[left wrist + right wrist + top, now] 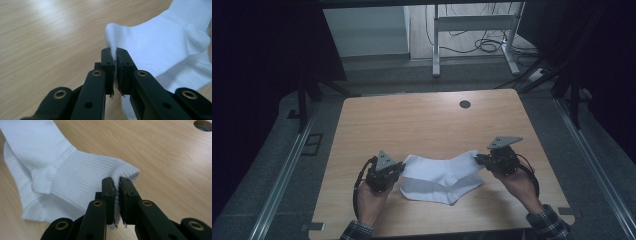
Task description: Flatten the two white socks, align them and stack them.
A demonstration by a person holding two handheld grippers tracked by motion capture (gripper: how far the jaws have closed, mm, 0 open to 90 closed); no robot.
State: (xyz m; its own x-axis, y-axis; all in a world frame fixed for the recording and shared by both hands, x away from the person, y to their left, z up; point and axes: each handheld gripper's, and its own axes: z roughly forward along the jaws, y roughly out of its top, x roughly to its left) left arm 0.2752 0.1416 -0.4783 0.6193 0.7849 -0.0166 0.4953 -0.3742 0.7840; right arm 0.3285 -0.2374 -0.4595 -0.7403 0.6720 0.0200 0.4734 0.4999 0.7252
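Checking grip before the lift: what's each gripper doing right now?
Left gripper: closed on the toe end of the white sock.
Right gripper: closed on the sock's ribbed cuff.

Light wood-grain table (422, 120) is carrying the work — a round dark hole (465, 104) is sitting near its far edge. Two white socks (442, 181) are lying overlapped on the near half, lower one flat on the wood.

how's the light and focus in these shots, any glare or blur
High view: dim, dark at the edges, table evenly lit, sock bright but soft. Left gripper view: pale glare on the wood at top left, near jaws slightly blurred. Right gripper view: sock ribbing sharp, far hole soft.
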